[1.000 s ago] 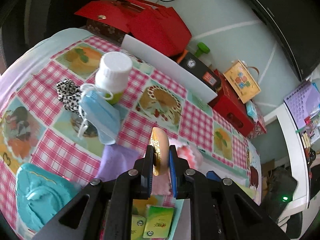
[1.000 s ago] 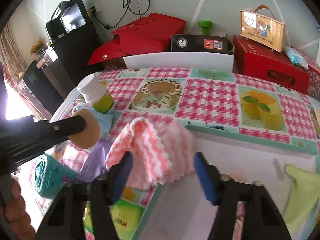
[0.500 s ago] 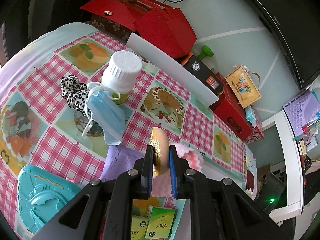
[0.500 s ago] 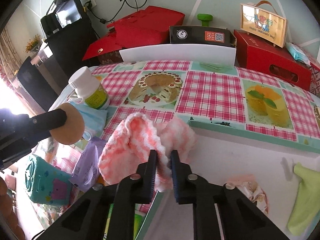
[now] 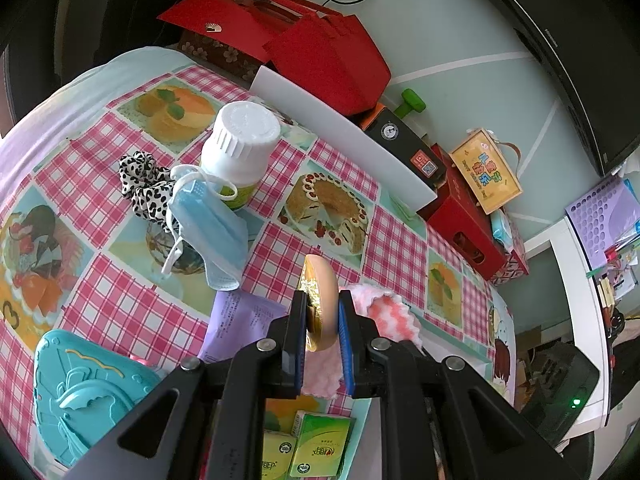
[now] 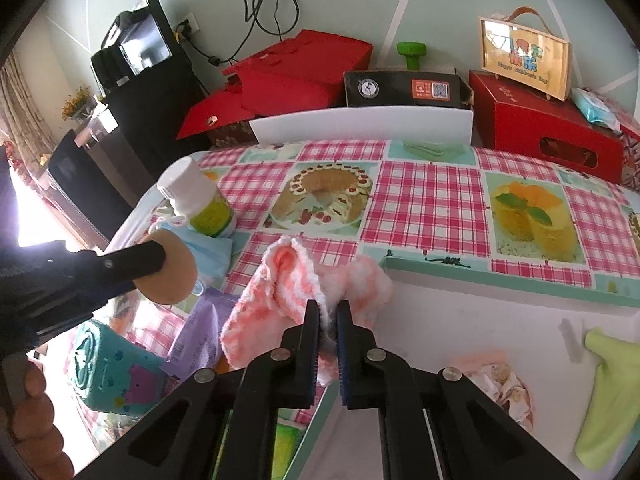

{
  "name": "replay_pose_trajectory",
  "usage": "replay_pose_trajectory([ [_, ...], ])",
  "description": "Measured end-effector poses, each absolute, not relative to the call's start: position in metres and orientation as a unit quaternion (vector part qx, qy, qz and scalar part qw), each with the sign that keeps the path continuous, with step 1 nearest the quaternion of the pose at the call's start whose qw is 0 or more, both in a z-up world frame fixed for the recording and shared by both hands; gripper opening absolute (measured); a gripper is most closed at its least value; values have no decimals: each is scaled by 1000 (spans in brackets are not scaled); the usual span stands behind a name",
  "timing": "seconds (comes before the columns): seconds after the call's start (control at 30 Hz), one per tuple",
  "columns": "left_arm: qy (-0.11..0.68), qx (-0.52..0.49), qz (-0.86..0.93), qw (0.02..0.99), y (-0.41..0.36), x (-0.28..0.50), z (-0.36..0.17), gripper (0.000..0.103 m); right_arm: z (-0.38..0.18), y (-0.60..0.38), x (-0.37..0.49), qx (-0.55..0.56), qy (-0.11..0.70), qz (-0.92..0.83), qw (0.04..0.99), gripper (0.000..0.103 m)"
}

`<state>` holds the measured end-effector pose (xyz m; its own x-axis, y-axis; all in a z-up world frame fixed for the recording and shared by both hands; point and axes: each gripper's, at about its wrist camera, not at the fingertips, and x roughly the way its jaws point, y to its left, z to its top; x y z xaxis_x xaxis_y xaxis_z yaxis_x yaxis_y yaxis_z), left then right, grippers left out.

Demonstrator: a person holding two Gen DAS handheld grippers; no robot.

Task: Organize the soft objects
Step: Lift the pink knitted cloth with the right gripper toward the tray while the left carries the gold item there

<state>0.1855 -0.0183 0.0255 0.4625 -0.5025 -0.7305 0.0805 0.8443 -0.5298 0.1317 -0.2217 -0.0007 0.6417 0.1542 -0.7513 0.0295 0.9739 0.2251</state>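
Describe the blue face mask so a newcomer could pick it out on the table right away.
Start from the pink checked tablecloth with cake pictures and find the white-capped bottle standing on it. The face mask lies crumpled against the bottle's base, beside a black-and-white spotted scrunchie. It is the only pale blue, pleated thing there, with white ear loops.

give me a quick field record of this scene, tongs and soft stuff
left tongs: shut on round tan powder puff
right tongs: shut on pink and white fluffy cloth
white tray: holds green cloth and patterned cloth
on tablecloth: blue face mask, spotted scrunchie, white-capped bottle
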Motion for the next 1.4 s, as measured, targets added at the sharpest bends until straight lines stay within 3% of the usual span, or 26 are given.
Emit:
replay_pose_trajectory([
  [0.53, 416, -206, -218, 859, -19, 161, 81, 15, 91, -231, 82, 127, 288, 31, 949, 8],
  [0.97, 367, -163, -290, 869, -56, 133, 114, 15, 157, -283, 6, 124, 175, -71, 974, 8],
  [1.4, 378, -96, -337, 857, -112, 119, 102, 15, 161, -338, -32, 141, 193, -173, 955, 8],
])
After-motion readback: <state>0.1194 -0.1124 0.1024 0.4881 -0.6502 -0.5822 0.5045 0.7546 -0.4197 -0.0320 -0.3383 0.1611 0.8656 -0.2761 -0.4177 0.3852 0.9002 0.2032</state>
